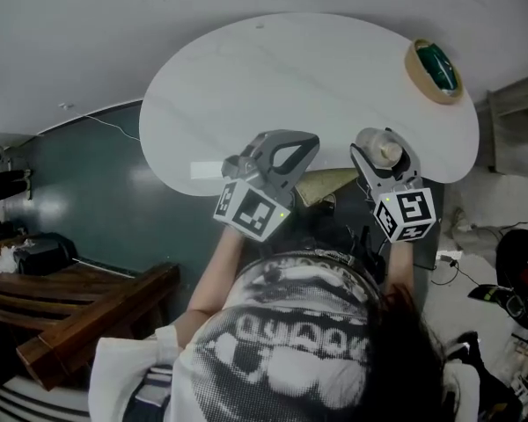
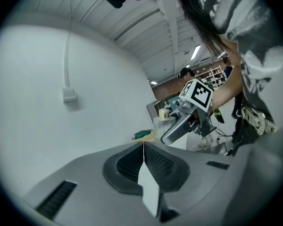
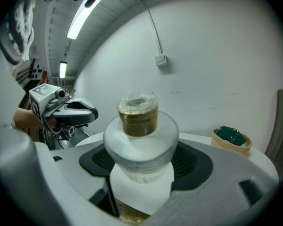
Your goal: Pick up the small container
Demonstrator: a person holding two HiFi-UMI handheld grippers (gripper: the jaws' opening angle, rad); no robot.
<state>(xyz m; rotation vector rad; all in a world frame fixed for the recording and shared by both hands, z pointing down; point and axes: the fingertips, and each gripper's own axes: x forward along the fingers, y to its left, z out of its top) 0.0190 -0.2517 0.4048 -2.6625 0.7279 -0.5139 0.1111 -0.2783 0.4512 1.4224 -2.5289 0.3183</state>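
The small container (image 1: pixel 385 149), a translucent jar with a yellowish cap, sits between the jaws of my right gripper (image 1: pixel 381 158) over the near right part of the white oval table (image 1: pixel 246 86). In the right gripper view the container (image 3: pixel 140 135) fills the gap, and the right gripper (image 3: pixel 141 160) is shut on its wide body. My left gripper (image 1: pixel 292 146) hovers to its left over the table's near edge, holding nothing. In the left gripper view, the left gripper (image 2: pixel 143 149) has its jaws pressed together, and the container (image 2: pixel 160 122) shows beyond it in the right gripper (image 2: pixel 175 128).
A roll of tape (image 1: pixel 435 69) with a green centre lies at the table's far right edge, also the tape roll (image 3: pixel 231 138). A wooden bench (image 1: pixel 70 310) stands on the dark floor at the lower left. Cables and gear (image 1: pixel 502 293) lie at the right.
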